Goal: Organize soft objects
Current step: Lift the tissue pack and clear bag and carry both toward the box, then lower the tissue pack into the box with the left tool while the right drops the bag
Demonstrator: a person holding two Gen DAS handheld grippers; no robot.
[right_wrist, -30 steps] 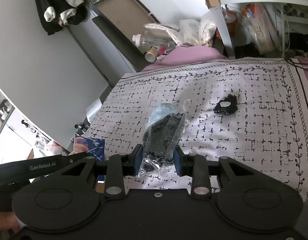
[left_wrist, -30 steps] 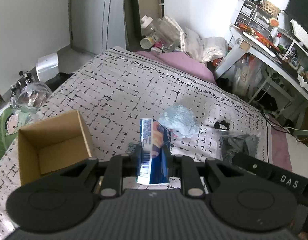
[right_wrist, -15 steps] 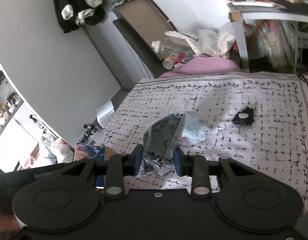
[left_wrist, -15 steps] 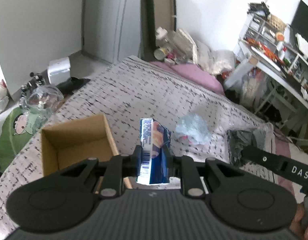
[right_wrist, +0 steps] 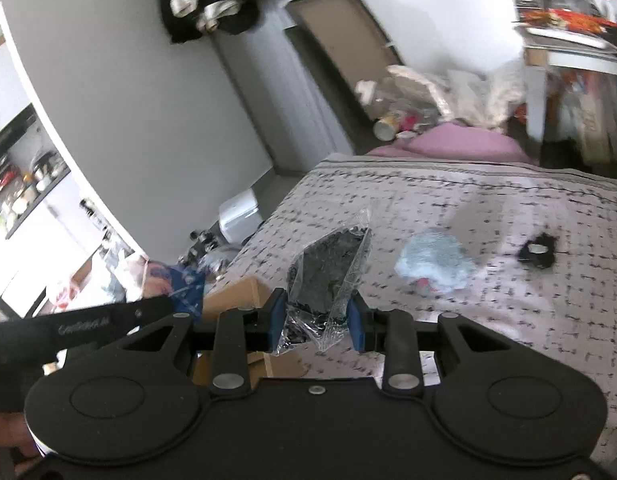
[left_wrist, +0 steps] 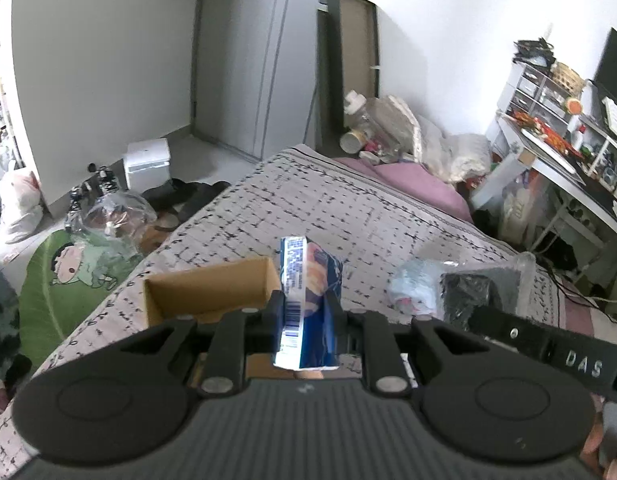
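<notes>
My left gripper (left_wrist: pixel 306 312) is shut on a blue printed soft pack (left_wrist: pixel 308 284) and holds it upright above the bed, beside the open cardboard box (left_wrist: pixel 212 288). My right gripper (right_wrist: pixel 318 320) is shut on a clear bag of black fabric (right_wrist: pixel 328 276); this bag also shows in the left wrist view (left_wrist: pixel 480 292). The box edge (right_wrist: pixel 232 292) lies just left of the right gripper. A light blue crumpled bag (right_wrist: pixel 434 266) and a small black item (right_wrist: pixel 536 252) lie on the patterned bedspread (right_wrist: pixel 488 208).
A pink pillow (left_wrist: pixel 412 184) and bags with bottles (left_wrist: pixel 384 128) sit at the bed's far end. A cluttered white desk (left_wrist: pixel 556 160) stands on the right. A white appliance (left_wrist: pixel 146 164), plastic bags and a green cushion (left_wrist: pixel 68 276) are on the floor left of the bed.
Both grippers have moved left toward the cardboard box, still holding their items. The box now sits just ahead of the left gripper, and the right gripper has come close beside it.
</notes>
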